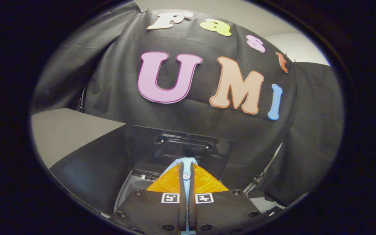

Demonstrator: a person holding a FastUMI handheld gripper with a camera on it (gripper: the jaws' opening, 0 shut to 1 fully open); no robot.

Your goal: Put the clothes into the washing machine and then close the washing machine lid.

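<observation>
My gripper [186, 169] is shut on a light blue garment [186, 161] with a white button; the cloth is pinched between both fingers and pokes out past the tips. Just beyond and below the fingers stands the dark washing machine [132, 186], its top opening partly hidden by the fingers. The machine's lid [183, 148] is raised upright behind the opening, against the black cloth wall.
A grey tabletop [70, 130] lies to the left of the machine, with a dark panel [90, 176] between them. Black cloth hangs behind and to the right. A pale floor strip and cables [259, 182] show at the right of the machine.
</observation>
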